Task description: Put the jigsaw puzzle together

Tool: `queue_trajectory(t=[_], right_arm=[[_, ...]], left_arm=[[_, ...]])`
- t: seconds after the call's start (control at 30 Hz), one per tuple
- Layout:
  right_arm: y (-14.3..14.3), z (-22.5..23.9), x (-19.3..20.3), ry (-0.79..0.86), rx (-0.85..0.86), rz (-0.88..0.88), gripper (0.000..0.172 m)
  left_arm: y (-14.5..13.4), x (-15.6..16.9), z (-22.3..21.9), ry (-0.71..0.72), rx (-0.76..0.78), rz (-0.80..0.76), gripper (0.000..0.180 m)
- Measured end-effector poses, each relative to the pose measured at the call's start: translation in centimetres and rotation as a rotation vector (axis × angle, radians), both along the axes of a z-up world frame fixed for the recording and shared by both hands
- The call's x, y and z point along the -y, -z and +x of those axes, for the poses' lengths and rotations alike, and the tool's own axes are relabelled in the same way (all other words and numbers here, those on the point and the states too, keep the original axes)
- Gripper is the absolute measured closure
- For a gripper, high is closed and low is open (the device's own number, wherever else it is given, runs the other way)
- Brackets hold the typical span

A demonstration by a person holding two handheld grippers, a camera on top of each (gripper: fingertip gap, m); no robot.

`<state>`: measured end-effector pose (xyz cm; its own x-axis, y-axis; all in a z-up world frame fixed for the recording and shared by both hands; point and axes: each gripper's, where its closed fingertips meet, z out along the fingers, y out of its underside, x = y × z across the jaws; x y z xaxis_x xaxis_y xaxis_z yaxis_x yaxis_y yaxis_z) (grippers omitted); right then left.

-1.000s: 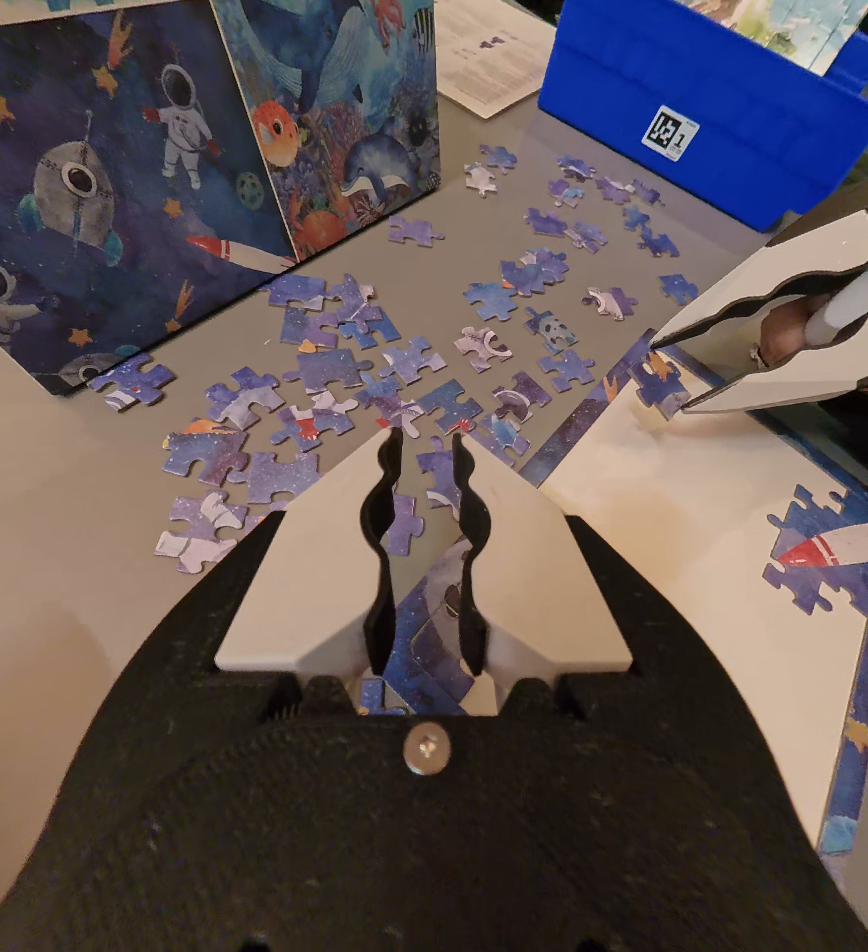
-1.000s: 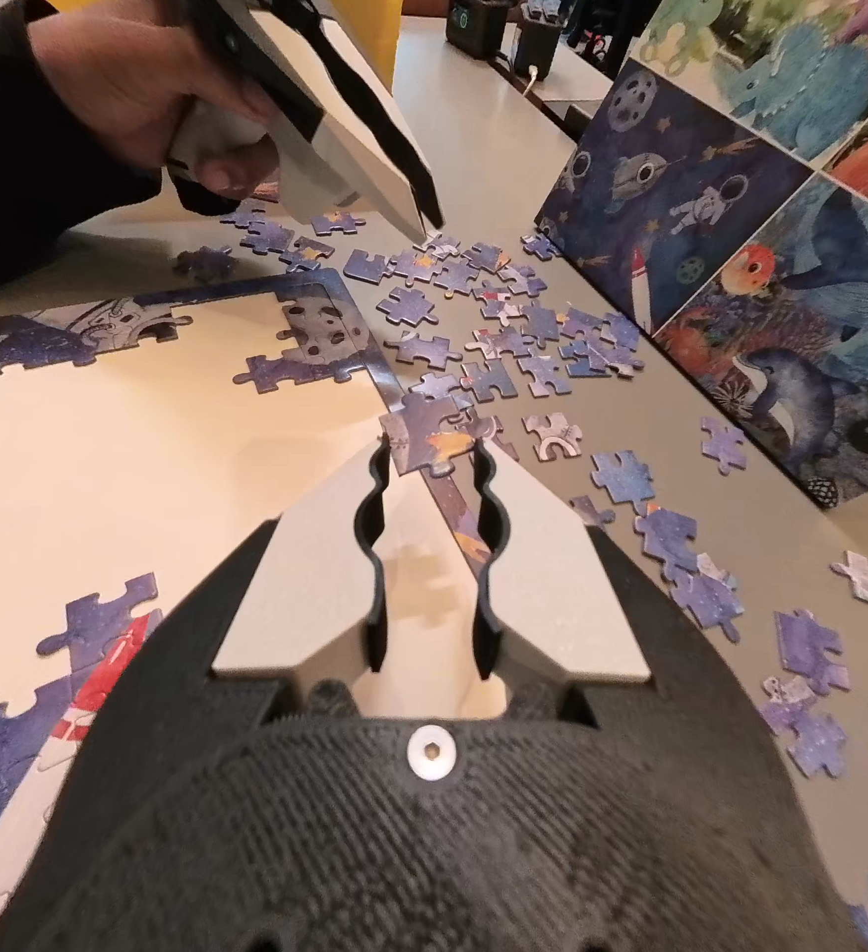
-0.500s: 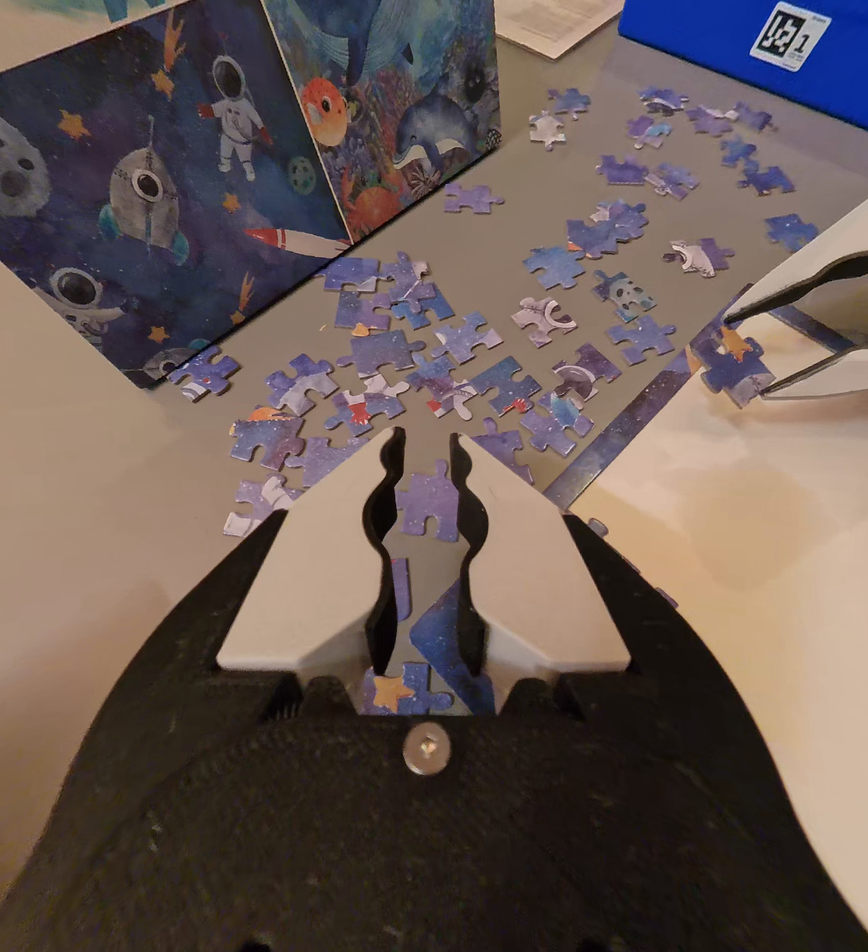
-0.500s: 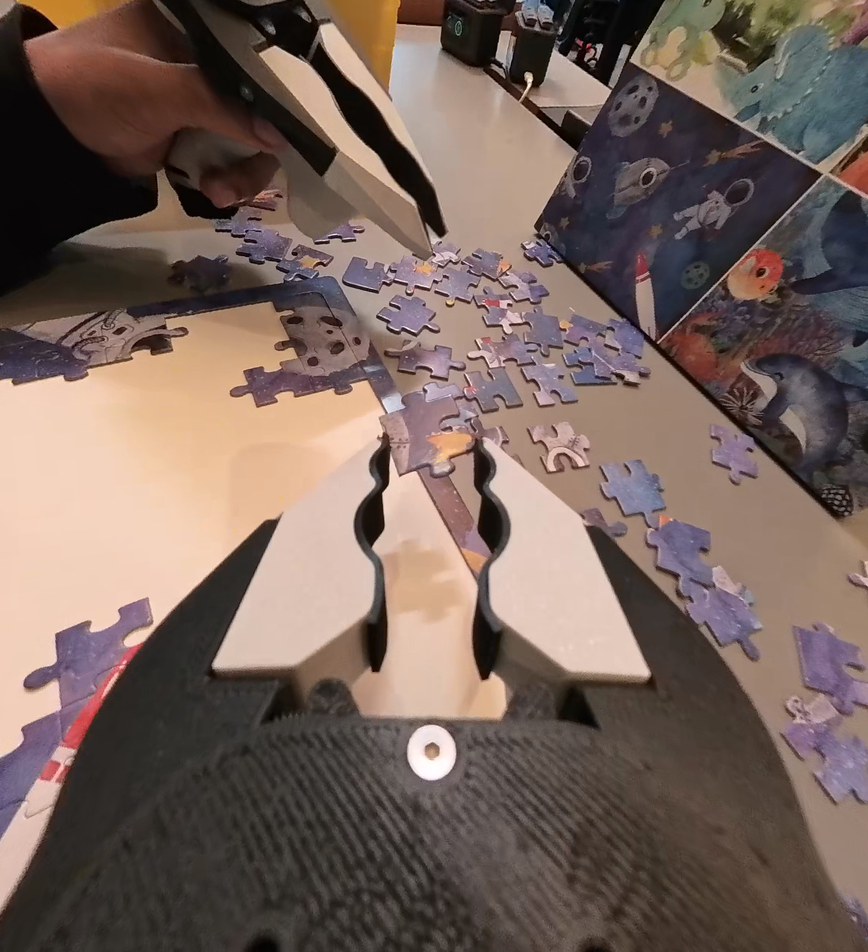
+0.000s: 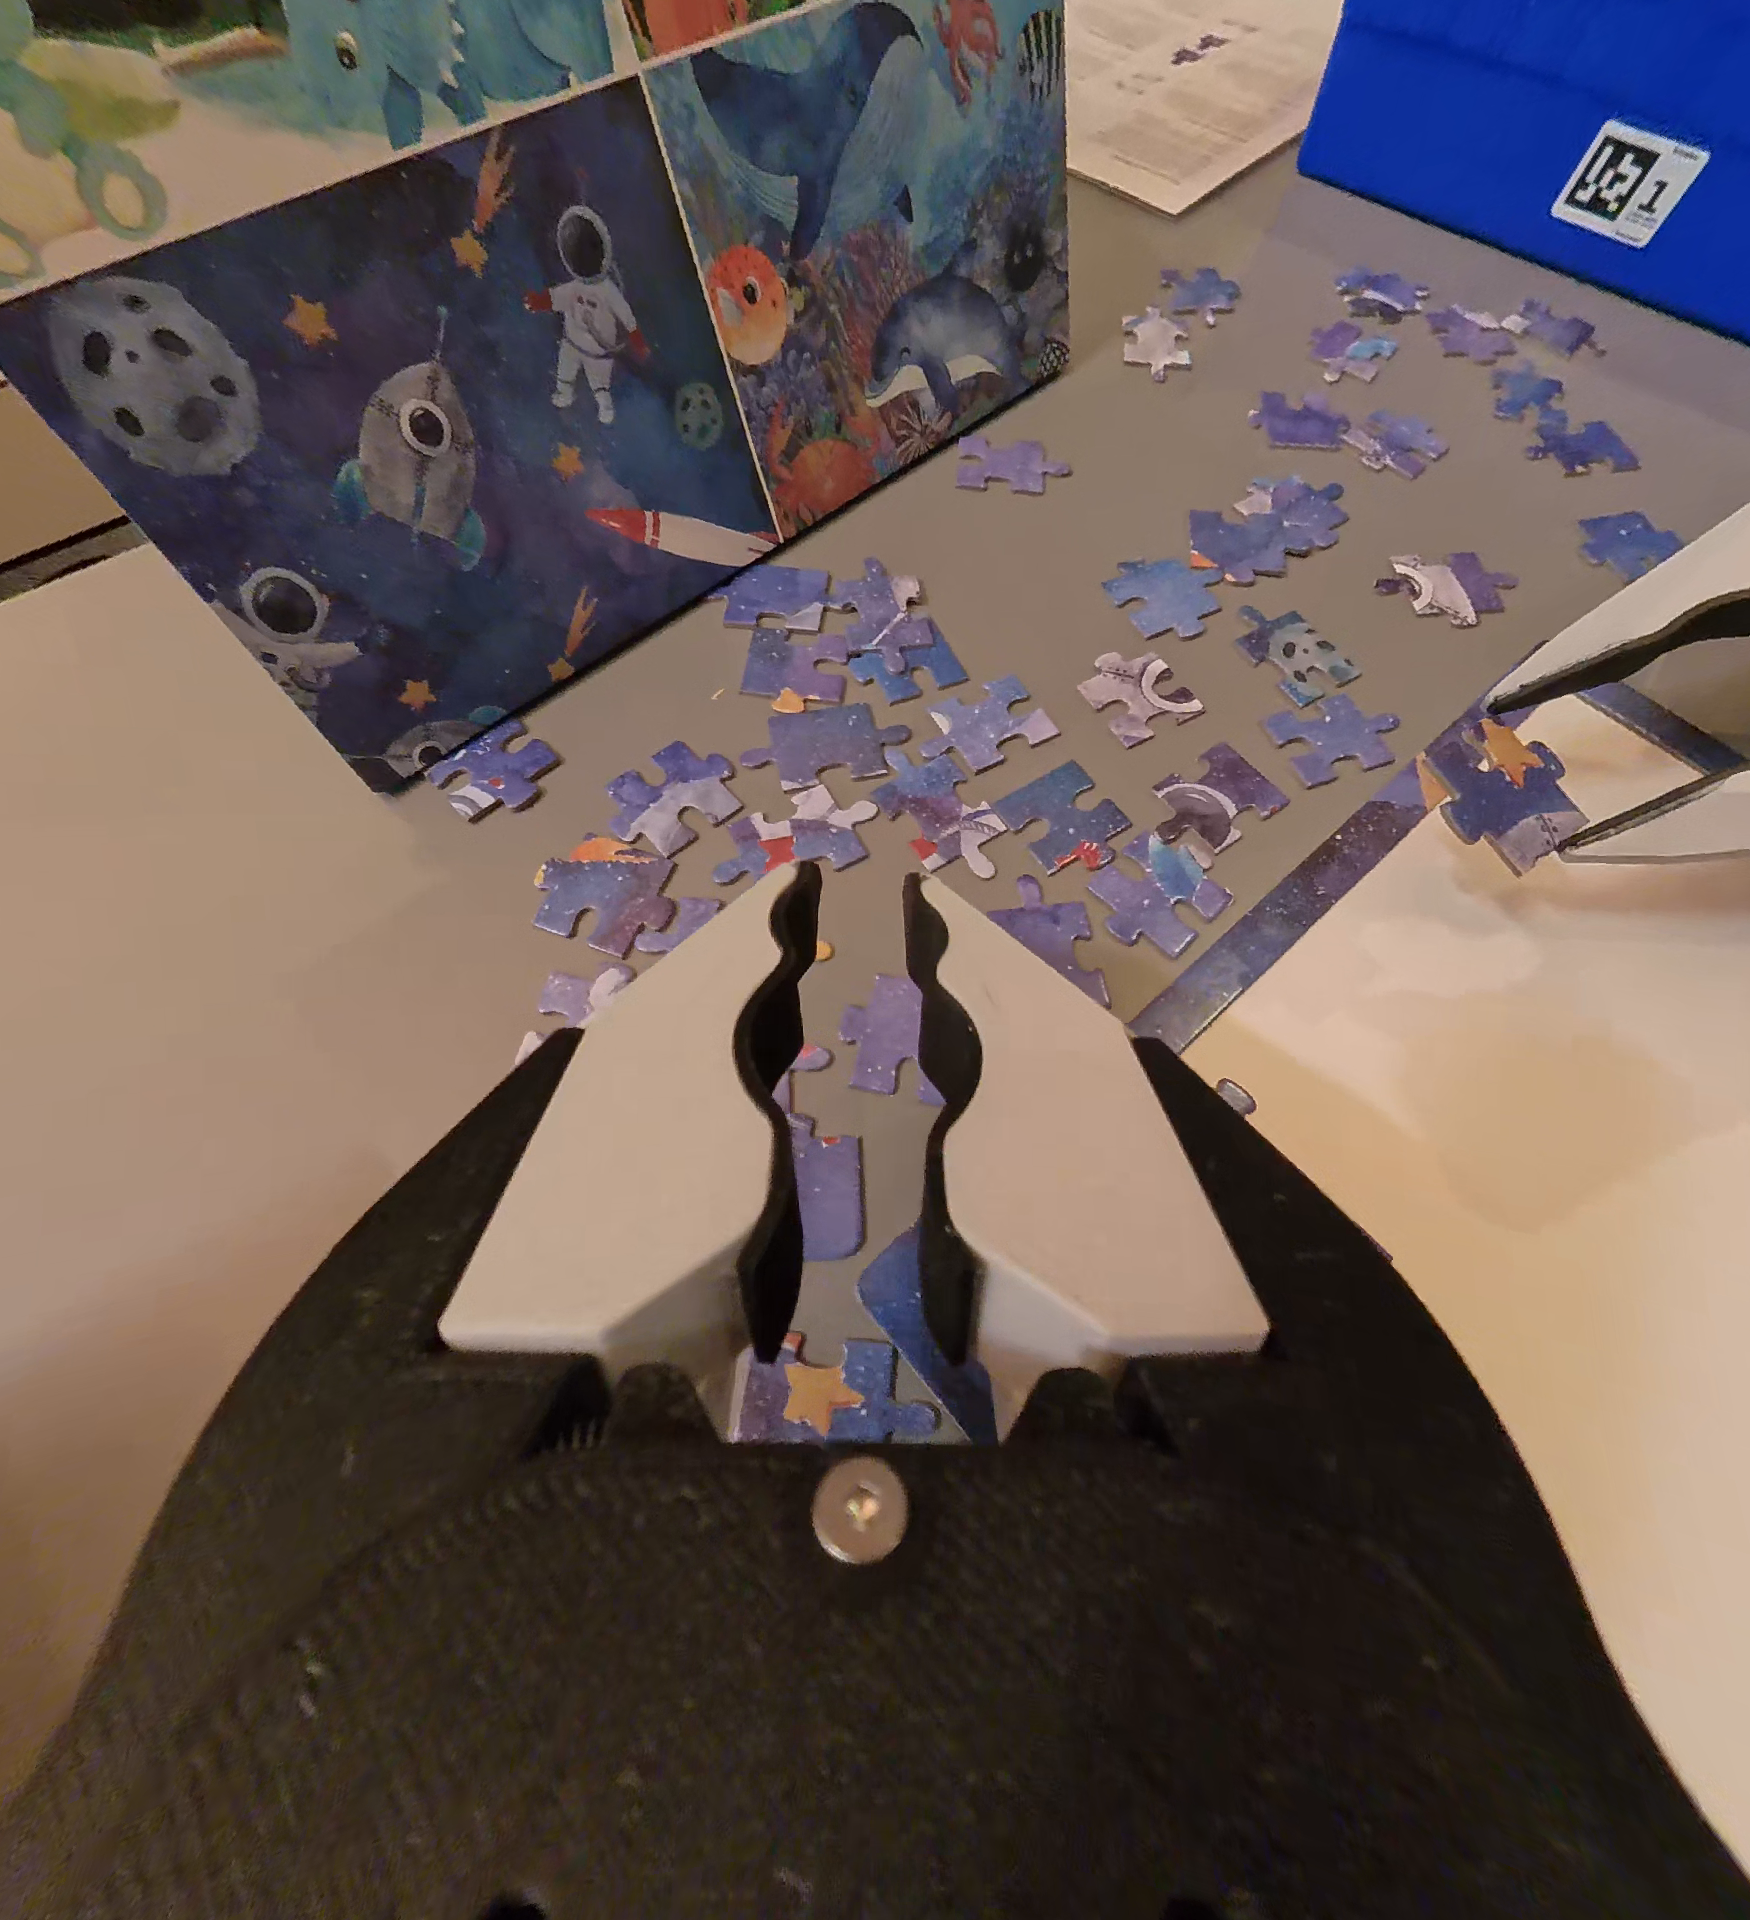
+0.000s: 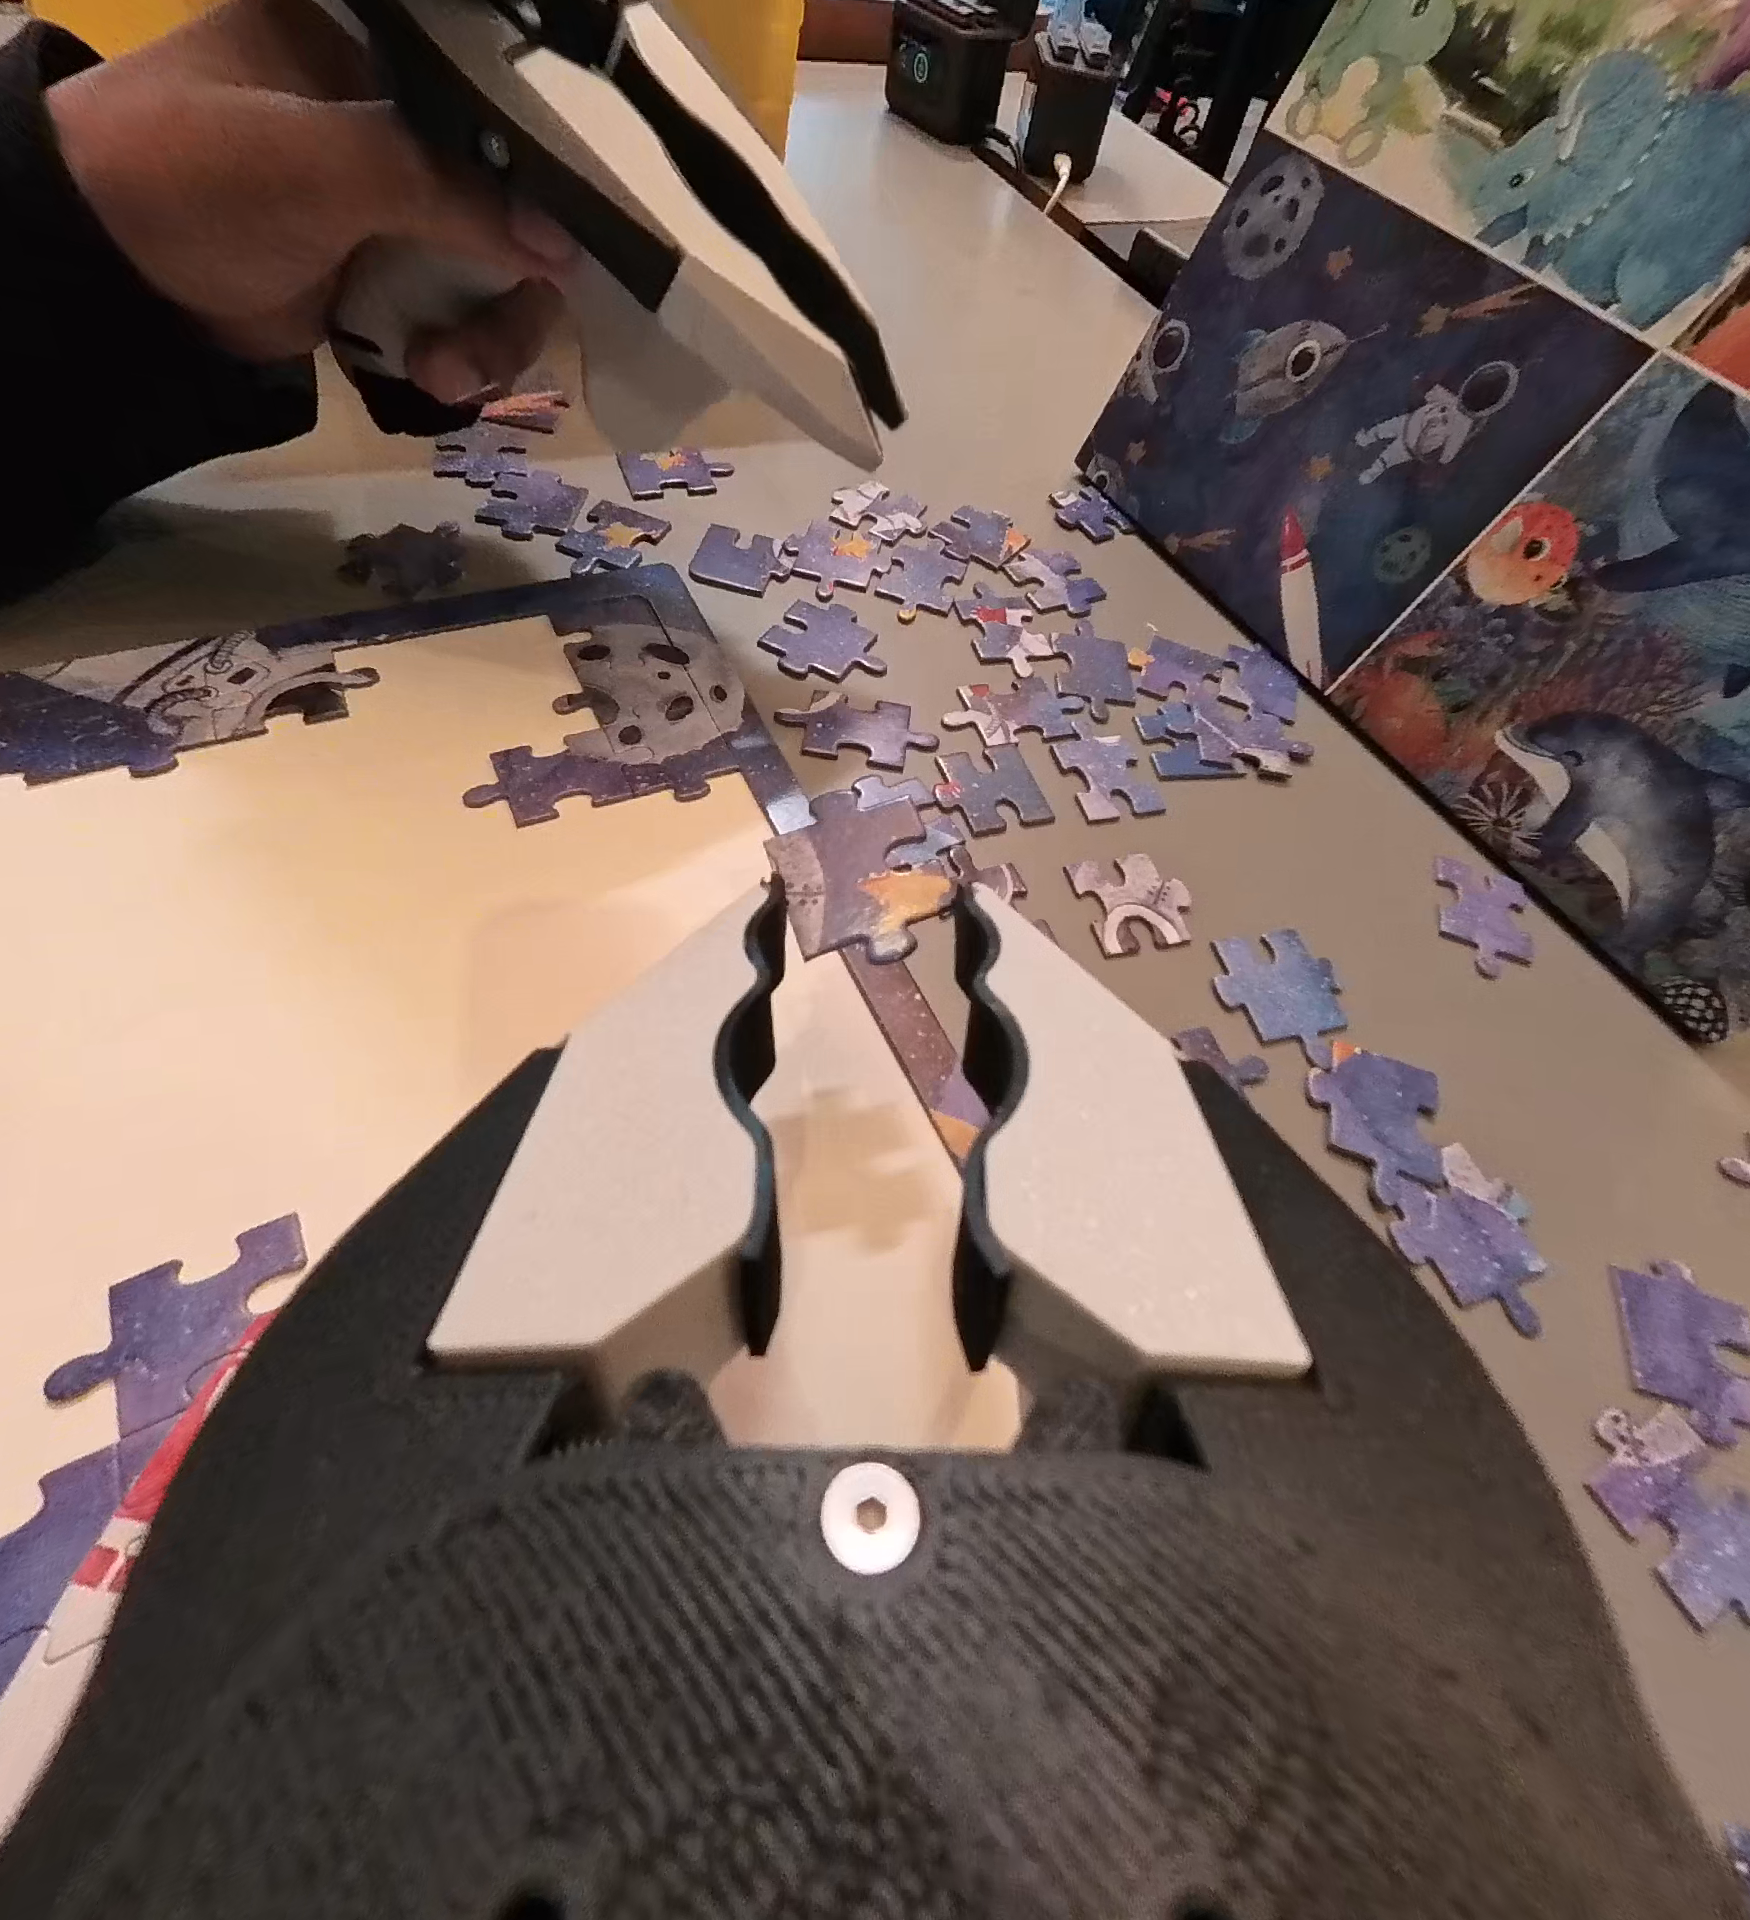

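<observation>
The right gripper (image 6: 866,896) clamps a flat dark-blue cardboard puzzle piece (image 6: 866,868) bearing an orange star; the left gripper (image 5: 858,883) hovers with fingers apart, bare.

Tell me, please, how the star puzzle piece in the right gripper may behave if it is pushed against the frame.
The star puzzle piece looks flat, thin and stiff, so it probably slides rather than bends. Pinched only at its edges by the right gripper, it may pivot. Its tabs could catch on the puzzle frame.
</observation>
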<state>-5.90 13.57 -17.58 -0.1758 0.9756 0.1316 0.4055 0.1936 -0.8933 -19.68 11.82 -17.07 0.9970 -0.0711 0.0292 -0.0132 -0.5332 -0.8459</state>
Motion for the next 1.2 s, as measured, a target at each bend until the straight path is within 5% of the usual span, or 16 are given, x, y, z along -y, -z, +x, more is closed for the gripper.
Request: queue_trajectory(t=[1.2], right_arm=[[0.04, -0.09, 0.45, -0.023, -0.005, 0.005, 0.141]], left_arm=[[-0.52, 0.02, -0.57, -0.029, 0.004, 0.026, 0.166]])
